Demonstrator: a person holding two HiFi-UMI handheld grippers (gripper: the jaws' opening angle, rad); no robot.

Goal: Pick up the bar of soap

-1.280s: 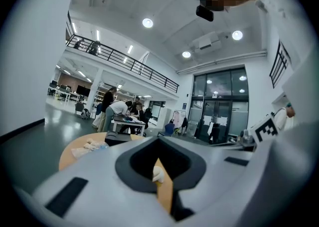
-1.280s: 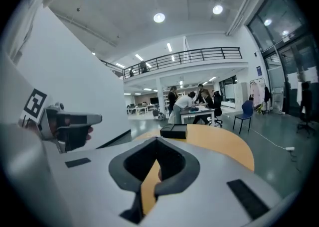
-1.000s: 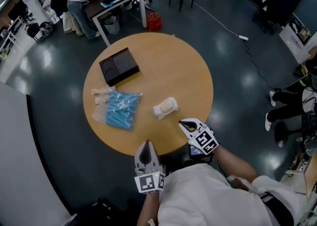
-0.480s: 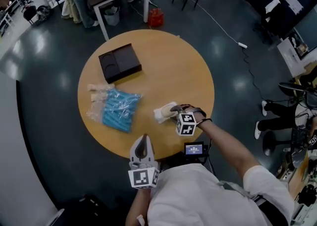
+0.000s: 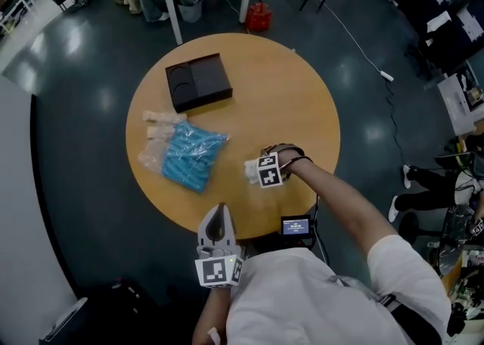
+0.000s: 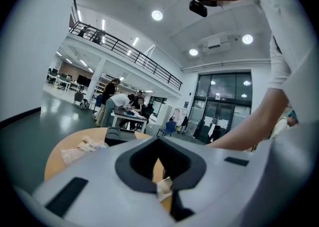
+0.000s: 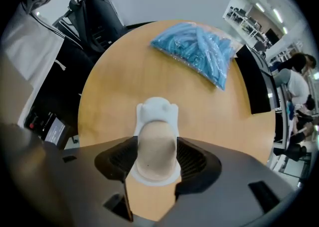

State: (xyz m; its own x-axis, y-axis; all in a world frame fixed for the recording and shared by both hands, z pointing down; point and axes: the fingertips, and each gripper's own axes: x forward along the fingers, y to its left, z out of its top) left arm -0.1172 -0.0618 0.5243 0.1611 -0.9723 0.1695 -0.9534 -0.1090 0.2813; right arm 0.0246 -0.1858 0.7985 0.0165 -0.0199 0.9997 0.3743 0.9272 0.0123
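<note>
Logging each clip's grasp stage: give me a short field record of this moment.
right gripper: jaws opening, one on each side of the bar of soap
bar of soap: resting on white dish on the table
left gripper: shut, empty, by the table's near edge
also on table: black tray, bag of blue items

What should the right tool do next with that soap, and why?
Probably squeeze shut. The jaws of the right gripper are opening, with the bar of soap between them, lying on its white dish; they flank it, so closing should grip it.
</note>
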